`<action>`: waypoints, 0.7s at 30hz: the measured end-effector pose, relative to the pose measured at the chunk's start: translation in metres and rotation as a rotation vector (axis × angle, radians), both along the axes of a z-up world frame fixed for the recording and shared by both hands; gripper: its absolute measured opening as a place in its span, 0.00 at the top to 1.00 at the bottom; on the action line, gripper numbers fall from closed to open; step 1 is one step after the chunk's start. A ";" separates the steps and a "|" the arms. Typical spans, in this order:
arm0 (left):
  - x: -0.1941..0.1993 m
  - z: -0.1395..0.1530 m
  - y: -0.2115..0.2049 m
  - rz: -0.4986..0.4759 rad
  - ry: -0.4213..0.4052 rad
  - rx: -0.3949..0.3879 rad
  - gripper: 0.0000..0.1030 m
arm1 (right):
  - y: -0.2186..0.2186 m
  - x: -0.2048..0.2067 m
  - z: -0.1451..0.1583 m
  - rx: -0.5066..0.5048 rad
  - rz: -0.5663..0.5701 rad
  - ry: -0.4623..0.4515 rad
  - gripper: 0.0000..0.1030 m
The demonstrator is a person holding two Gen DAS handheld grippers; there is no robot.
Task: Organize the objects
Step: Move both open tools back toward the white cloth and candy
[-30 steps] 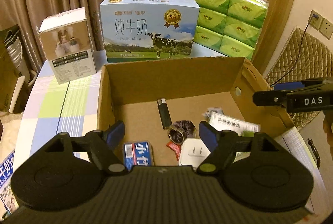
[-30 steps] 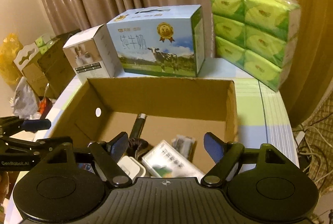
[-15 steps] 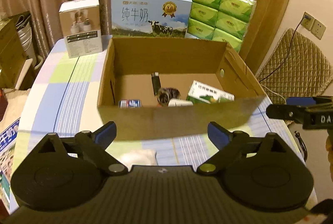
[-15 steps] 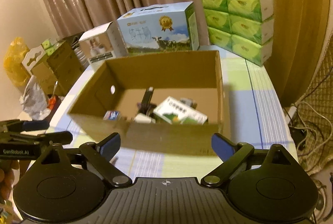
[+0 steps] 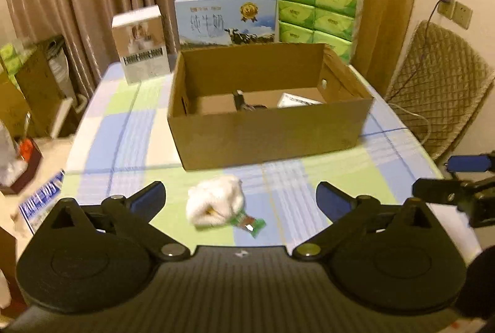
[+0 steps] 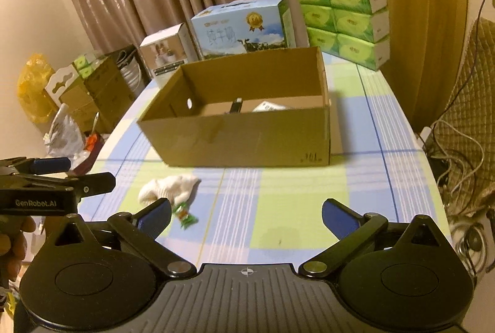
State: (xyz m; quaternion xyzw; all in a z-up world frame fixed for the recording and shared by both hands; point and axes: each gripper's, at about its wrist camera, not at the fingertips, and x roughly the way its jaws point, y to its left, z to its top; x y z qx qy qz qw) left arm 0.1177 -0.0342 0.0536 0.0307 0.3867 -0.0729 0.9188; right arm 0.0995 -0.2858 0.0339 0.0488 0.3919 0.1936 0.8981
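Both tongs are spread wide and hold nothing: the left tongs (image 5: pixel 240 200) hang above the near part of the worktop (image 5: pixel 130 128), and the right tongs (image 6: pixel 246 214) hang beside them on the right, also over the checked cloth. Between and just beyond the fingers of the left tongs lies a white cloth bundle (image 5: pixel 215 203), maybe a sock or a small towel, and a small green packet (image 5: pixel 247 222) touches its near edge. I judge both are very light. The bundle is soft and will fold under pressure, so it is best to pinch it across the thick middle, pressing down a little so the fingers catch enough fabric. The packet is thin, flat and probably slippery, so it should be taken by one edge or slid first away from the bundle. Behind them stands the open cardboard box (image 5: pixel 269 141), which already holds a dark stick-shaped thing and a white carton; its near wall is rather high, so anything carried must be lifted over the rim. Farther back, from left to right, are a white carton (image 5: pixel 140 45), a milk case (image 5: pixel 227 17) and a stack of green tissue packs (image 5: pixel 318 11). They are well apart from the bundle and do not block the way.
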 end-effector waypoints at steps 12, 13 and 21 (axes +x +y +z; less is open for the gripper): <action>-0.063 -0.016 0.048 0.109 0.049 -0.072 0.01 | 0.006 -0.051 -0.014 -0.014 0.016 0.021 0.02; -0.065 -0.016 0.051 0.115 0.048 -0.074 0.01 | 0.006 -0.053 -0.016 -0.014 0.020 0.023 0.02; -0.075 -0.021 0.056 0.122 0.055 -0.069 0.01 | 0.017 -0.060 -0.018 -0.020 0.046 0.024 0.02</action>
